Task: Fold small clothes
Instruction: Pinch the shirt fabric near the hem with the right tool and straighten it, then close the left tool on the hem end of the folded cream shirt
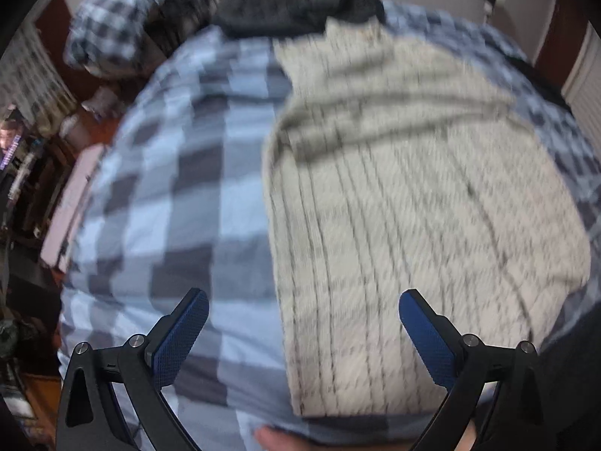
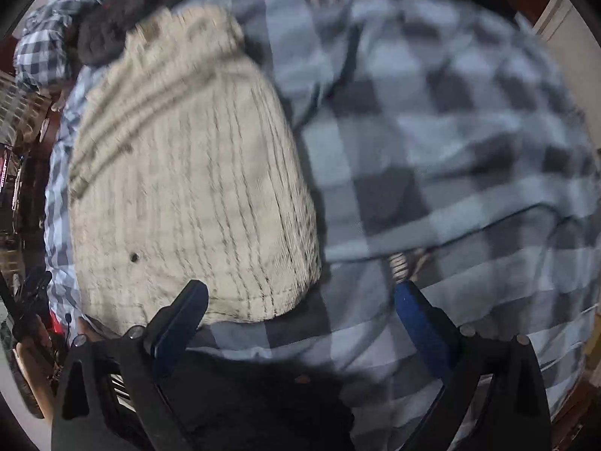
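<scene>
A cream ribbed knit garment (image 1: 413,206) is laid flat on a bed covered by a blue and grey checked cover (image 1: 169,195). In the left wrist view the garment fills the centre and right of the frame, with its near hem close to the lower edge and its left edge running down the middle of the cover. Diagonal creases are seen in its upper part. A dark fuzzy item (image 1: 296,7) lies at the far end of the garment, touching its top edge. A checked pillow (image 1: 124,18) is seen beyond the cover at the upper left.

The left tongs (image 1: 303,319) are held spread wide above the garment's near left portion (nothing is held between the blue pads). The left finger is over the cover; the right finger is over the knit.

In the right wrist view the garment (image 2: 188,188) occupies the left half, with its right edge and lower right corner near the frame centre. The right tongs (image 2: 300,315) are likewise spread wide and hold nothing; they hang above the cover (image 2: 450,158) just beside that corner. Both views are motion-blurred, so finer detail cannot be read.
</scene>
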Demonstrator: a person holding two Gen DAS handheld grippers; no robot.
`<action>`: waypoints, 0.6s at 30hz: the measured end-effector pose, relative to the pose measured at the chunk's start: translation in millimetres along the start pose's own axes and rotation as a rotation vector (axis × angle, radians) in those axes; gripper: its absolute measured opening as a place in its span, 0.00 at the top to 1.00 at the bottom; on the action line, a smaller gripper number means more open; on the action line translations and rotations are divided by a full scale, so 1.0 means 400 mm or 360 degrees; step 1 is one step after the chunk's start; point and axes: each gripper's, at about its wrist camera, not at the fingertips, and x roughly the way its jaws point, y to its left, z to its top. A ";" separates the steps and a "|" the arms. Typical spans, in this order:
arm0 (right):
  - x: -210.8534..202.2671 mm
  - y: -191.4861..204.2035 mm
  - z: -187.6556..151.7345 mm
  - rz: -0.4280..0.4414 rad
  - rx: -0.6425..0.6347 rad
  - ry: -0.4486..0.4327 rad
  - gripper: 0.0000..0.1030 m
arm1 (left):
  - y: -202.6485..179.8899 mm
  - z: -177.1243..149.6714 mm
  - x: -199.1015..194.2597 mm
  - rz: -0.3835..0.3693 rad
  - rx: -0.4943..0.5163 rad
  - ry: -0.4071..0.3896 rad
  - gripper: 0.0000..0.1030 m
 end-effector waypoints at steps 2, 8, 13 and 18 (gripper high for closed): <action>0.069 -0.003 0.025 0.0034 -0.0026 0.0066 0.05 | 0.001 -0.015 0.050 -0.0020 0.0026 0.0135 0.01; 0.215 0.015 0.046 0.0101 -0.0197 0.0243 0.07 | -0.006 -0.037 0.139 -0.0084 0.0062 0.0352 0.01; 0.312 0.070 0.036 -0.0002 -0.0437 0.0384 0.07 | 0.002 -0.051 0.172 -0.0146 0.0018 0.0448 0.01; 0.352 0.110 0.046 0.0009 -0.0535 0.0420 0.52 | 0.000 -0.065 0.213 -0.0136 0.0047 0.0539 0.01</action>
